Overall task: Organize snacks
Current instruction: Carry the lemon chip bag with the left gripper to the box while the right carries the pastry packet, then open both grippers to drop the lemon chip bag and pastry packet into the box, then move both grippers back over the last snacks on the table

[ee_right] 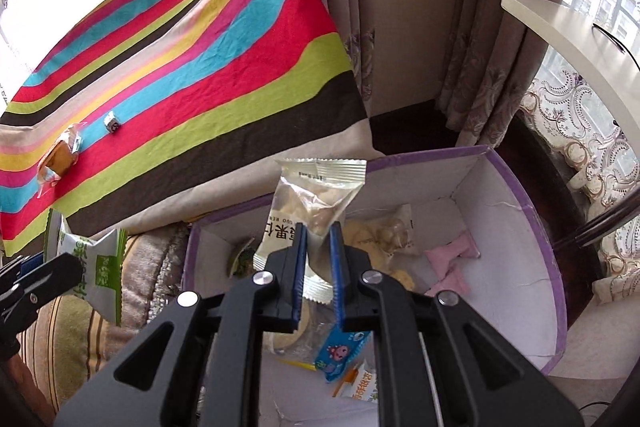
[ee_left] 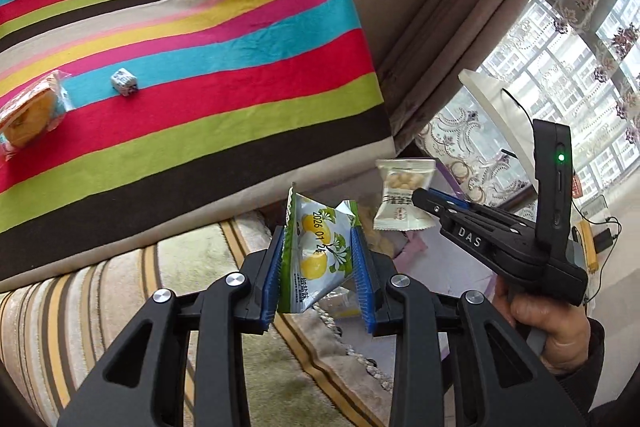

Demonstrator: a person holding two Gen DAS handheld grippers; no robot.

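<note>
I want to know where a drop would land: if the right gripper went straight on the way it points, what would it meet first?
Probably the open purple-rimmed box and the snacks lying in it; the right gripper, shut on a clear nut packet, points down over it, though depth is unclear.

the left gripper (ee_left: 320, 267) points steeply downward with its blue pads pinched on a green-and-white packet (ee_left: 314, 255), while the right gripper (ee_right: 318, 267), gripped from below by the person's hand (ee_left: 548, 331), tilts down too, jaws clamped nearly together on a clear nut packet (ee_right: 316, 203).
</note>
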